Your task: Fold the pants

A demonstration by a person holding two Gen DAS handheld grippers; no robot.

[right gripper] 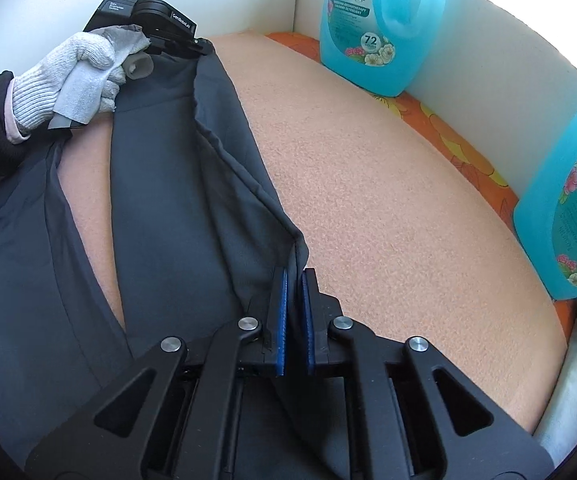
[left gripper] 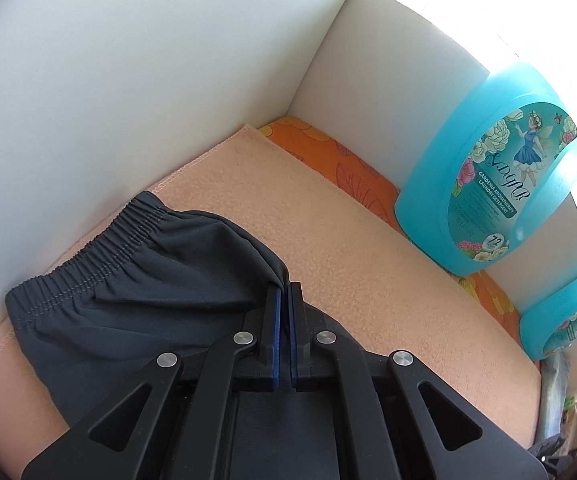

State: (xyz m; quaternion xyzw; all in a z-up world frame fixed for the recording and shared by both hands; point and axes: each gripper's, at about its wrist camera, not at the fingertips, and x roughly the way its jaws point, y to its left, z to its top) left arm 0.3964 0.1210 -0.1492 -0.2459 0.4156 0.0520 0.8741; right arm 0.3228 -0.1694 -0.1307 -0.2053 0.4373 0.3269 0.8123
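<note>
- The dark grey pants (right gripper: pixel 176 184) are lying stretched along the left side of a peach towel (right gripper: pixel 388 184) covering the surface, their elastic waistband (left gripper: pixel 88 248) near the white wall (left gripper: pixel 128 80).
- The left tool (left gripper: pixel 284 292) is pinching the pants' edge just below the waistband, blue pads pressed together.
- The right tool (right gripper: pixel 294 280) is pinching a corner of the leg hem.
- A gloved hand (right gripper: pixel 68 76) is gripping the left tool's handle.
- Two blue laundry detergent bottles (right gripper: pixel 376 24) are standing against the wall.

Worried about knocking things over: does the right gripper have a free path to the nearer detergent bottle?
Probably yes: only bare towel lies between the right gripper and the bottle, but it is shut on the pants.
</note>
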